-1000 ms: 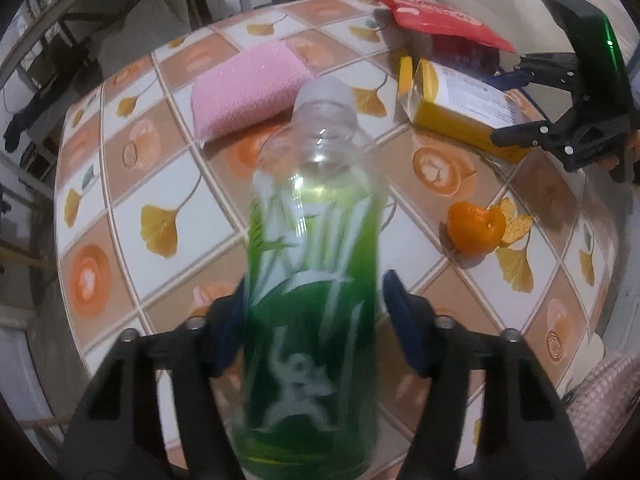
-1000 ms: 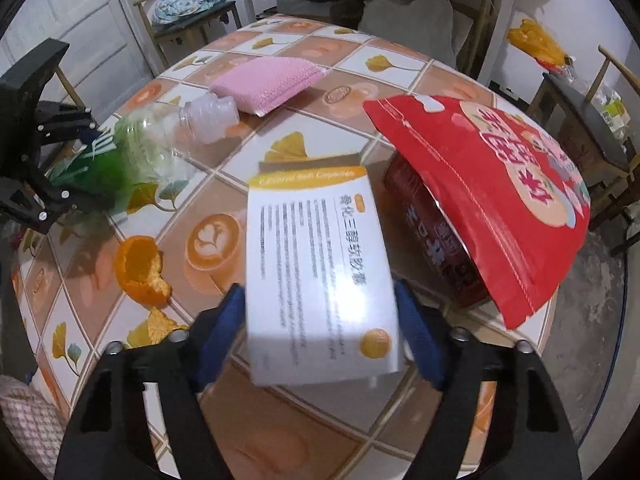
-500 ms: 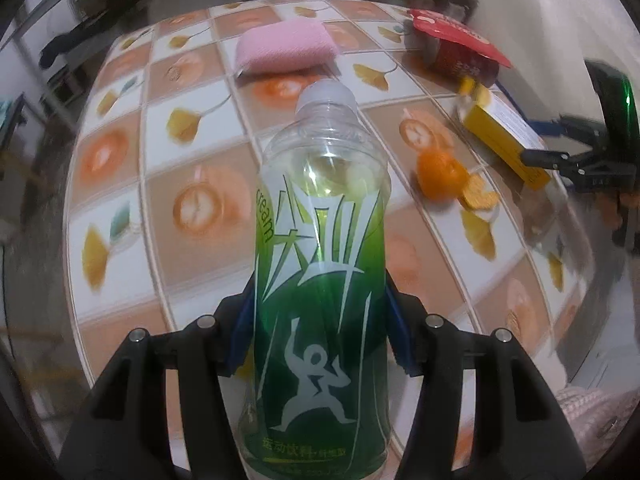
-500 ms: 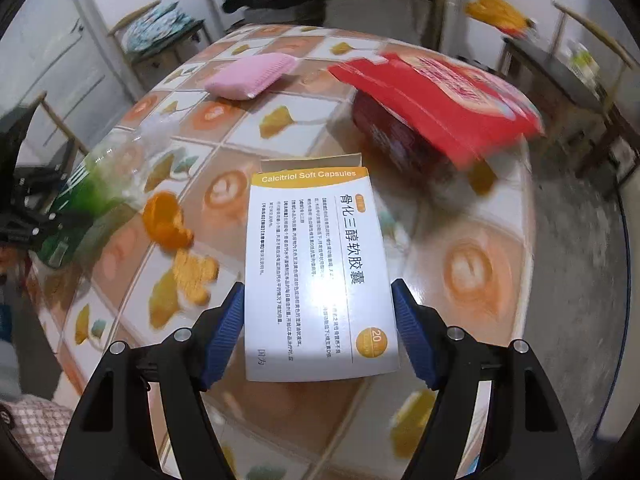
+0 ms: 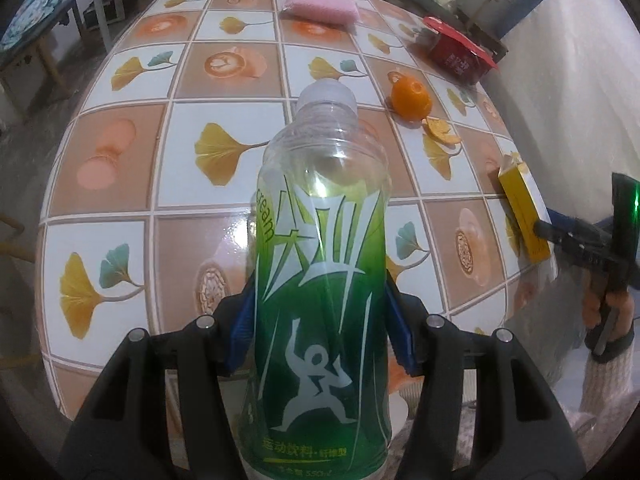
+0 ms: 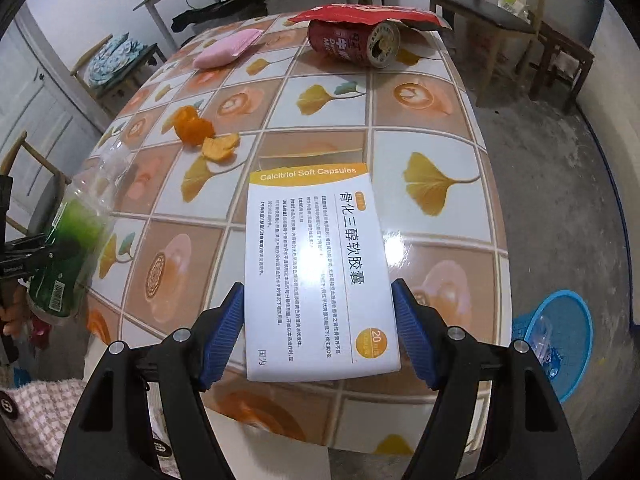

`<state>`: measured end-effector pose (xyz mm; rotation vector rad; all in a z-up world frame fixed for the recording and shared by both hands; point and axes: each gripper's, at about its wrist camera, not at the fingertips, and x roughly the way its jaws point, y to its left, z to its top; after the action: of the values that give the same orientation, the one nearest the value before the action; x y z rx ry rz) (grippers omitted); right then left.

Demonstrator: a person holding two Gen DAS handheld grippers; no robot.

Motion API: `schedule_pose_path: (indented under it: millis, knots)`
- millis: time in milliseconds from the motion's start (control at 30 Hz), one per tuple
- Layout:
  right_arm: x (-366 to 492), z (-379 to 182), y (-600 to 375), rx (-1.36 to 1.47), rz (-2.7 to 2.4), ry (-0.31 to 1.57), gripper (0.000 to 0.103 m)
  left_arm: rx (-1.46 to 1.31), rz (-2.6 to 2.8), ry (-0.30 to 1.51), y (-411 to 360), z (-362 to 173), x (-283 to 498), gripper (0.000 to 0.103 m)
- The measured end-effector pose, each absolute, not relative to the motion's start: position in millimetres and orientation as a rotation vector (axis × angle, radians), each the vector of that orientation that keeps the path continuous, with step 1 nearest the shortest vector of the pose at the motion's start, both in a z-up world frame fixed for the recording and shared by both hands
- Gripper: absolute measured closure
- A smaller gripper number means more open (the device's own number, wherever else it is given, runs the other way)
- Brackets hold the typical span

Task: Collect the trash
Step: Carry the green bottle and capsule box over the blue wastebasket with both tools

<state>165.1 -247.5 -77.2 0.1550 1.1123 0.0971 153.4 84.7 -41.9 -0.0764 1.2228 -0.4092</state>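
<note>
Held lengthwise in the left gripper (image 5: 320, 332): a clear plastic bottle (image 5: 320, 264), long axis running straight out along the fingers, white cap end pointing away over the tiled table (image 5: 224, 60), base toward the camera. Wrapped in a green label fading to yellow-green, printed with white slashes and a white figure; no liquid visible inside. Pinched at mid-body by the blue pads (image 5: 242, 320), one on each side.

Clamped in the right gripper (image 6: 318, 328): a flat medicine box (image 6: 316, 268), long axis likewise out along the fingers, yellow-banded end away, above the table's near edge. White face with black print, a yellow band reading "Calcitriol Soft Capsules", a yellow disc near the lower corner. Pressed on both long edges by the blue pads (image 6: 222, 336).

Left on the table: orange peel (image 6: 192, 130), a pink sponge (image 6: 228, 51), a red can (image 6: 352, 42) on its side. Down on the floor, a blue basket (image 6: 560, 336).
</note>
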Motion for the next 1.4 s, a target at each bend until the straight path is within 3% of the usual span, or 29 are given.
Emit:
schedule_pose_path:
  millis: [233,567,733,833,1400]
  knots:
    - [171.2,-87.7,-239.6,0.133,0.077,1.148,0.023,-0.040,-0.414,1.198,77.8,-36.4,164.9,0.043]
    - [174.2,-88.4,-237.1,0.095,0.047,1.144,0.023,0.043,-0.422,1.231,61.6,-45.4,167.5,0.043]
    - [173.9,-86.4,-235.0,0.072,0.040,1.129,0.023,0.068,-0.434,1.250,59.7,-48.4,161.1,0.043]
    - [174.3,-85.7,-234.1,0.068,0.035,1.124,0.030,0.078,-0.428,1.241,59.1,-46.9,158.0,0.045]
    - [158.2,-70.5,-241.3,0.108,0.023,1.046,0.032,0.058,-0.439,1.191,57.5,-30.1,143.4,0.046]
